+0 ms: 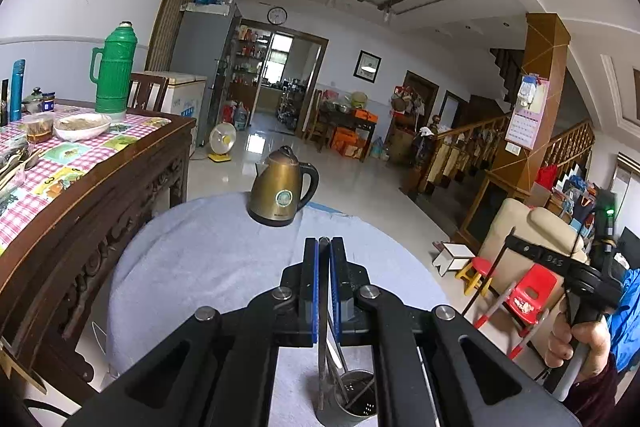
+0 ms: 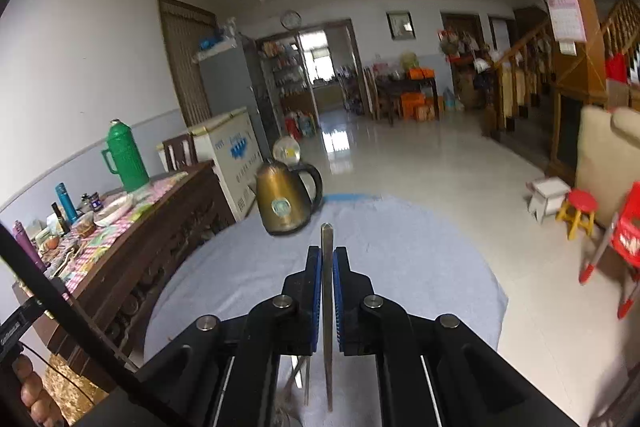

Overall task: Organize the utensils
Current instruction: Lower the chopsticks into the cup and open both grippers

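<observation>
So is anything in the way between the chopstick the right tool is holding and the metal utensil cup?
Nothing visible blocks it. The right tool grips a metal chopstick above the cloth-covered table. The metal utensil cup stands open-topped, with only other utensils inside. The kettle stands farther back.

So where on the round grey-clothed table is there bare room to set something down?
Most of the grey cloth is bare: the stretch between the kettle at the far edge and the metal utensil cup near the camera, plus the left side toward the carved wooden table. That checked-cloth table is crowded with bowls and bottles.
</observation>
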The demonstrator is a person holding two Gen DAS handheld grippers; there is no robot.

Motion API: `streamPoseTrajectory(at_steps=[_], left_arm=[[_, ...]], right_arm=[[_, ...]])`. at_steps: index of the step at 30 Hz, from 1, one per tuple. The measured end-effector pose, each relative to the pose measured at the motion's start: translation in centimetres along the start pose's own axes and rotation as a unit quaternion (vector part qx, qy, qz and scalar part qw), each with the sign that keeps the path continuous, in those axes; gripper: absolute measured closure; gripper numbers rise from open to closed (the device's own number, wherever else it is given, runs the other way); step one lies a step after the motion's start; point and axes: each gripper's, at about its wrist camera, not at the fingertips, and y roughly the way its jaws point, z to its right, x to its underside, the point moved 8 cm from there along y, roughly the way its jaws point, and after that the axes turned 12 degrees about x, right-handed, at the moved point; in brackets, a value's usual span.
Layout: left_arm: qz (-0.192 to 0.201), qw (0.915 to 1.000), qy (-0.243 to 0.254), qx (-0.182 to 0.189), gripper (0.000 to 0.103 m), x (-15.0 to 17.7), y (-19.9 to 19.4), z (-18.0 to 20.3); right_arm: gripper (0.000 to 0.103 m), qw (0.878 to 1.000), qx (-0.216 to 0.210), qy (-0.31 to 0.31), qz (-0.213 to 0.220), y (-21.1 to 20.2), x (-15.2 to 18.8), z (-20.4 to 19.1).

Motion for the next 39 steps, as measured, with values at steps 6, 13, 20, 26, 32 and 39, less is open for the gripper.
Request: streamPoseTrajectory(at_steps=[6, 13, 20, 26, 32, 39], left_arm=[[-0.008, 1.0000, 0.005, 0.001, 0.098, 0.4, 0.7, 0.2], [-0.013, 0.9999, 0.003, 0.010, 0.098, 0.4, 1.8, 0.5], [-0.016, 0.9997, 0.007, 0.020, 0.098, 0.6, 3.0, 1.8], [-0.006, 0.9992, 0.001, 0.040, 0.098, 0.6, 3.1, 2.7], [-0.001, 0.9995, 0.012, 0.030, 0.098, 1.5, 4.1, 3.2], [-0.031, 0.9994, 0.009, 0.014, 0.098, 4.0, 5.7, 2.2]], right_arm=[[0.097, 0.993, 0.009, 0.058, -0.103, 6.9, 4.2, 4.2], [0.097, 0.993, 0.010, 0.071, -0.090, 7.3, 4.3, 5.3], [0.097, 1.000, 0.012, -0.003, 0.002, -0.6, 0.1, 2.1], [0.097, 0.998, -0.018, -0.048, 0.029, -5.7, -1.1, -0.3], [0.097, 0.996, -0.067, -0.050, 0.027, -7.9, -0.7, -2.4], [0.097, 0.993, -0.096, -0.064, 0.007, -5.7, 2.1, -6.0]])
